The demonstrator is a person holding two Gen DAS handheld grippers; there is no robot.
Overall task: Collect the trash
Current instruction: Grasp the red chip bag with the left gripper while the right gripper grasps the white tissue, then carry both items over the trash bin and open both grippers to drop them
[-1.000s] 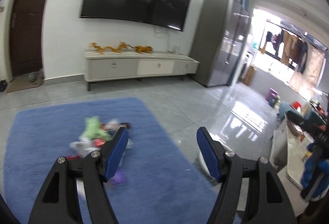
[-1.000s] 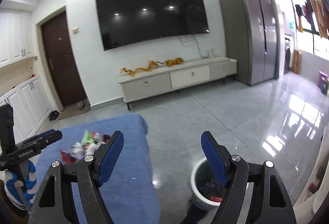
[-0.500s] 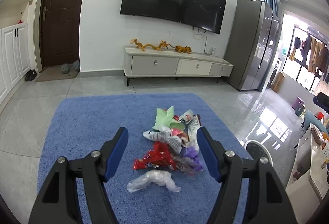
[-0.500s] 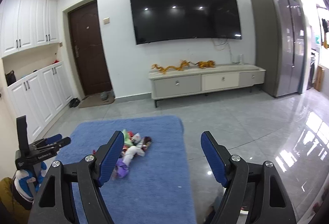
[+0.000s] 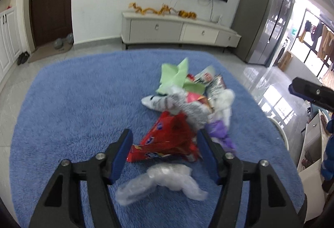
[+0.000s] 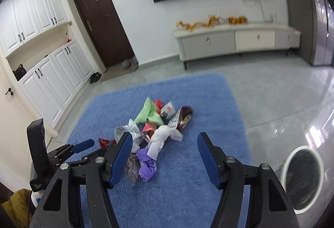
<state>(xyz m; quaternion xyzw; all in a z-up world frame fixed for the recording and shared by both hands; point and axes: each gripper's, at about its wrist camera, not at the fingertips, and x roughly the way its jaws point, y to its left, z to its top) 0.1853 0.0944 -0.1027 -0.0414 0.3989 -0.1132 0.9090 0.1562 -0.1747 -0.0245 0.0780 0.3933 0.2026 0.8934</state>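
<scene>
1. Far left, the left gripper (image 5: 165,151) hangs low over the blue rug (image 5: 73,102), jaws spread wide and gripping nothing, straddling the red snack wrapper (image 5: 167,142) at the near end of the trash pile (image 5: 187,102).
2. To do this well, I'd say: drop straight down so the pads bracket the red wrapper alone, then close gently. It looks crinkly and slippery, and the clear plastic wrap (image 5: 162,180) just beneath could tag along or slide free.
3. Centre of the pile: green paper (image 6: 148,113), white crumpled tissue (image 6: 162,138), a purple wrapper (image 6: 147,165), all heaped and touching.
4. The right gripper (image 6: 165,154) is likewise released, empty, hovering over the purple end.
5. Far right, the bin (image 6: 300,177) stands off the rug on the tiles, the likely drop-off.
6. Writing? There's print on the red wrapper and a small white packet (image 6: 168,110), but blur makes it unreadable.
</scene>
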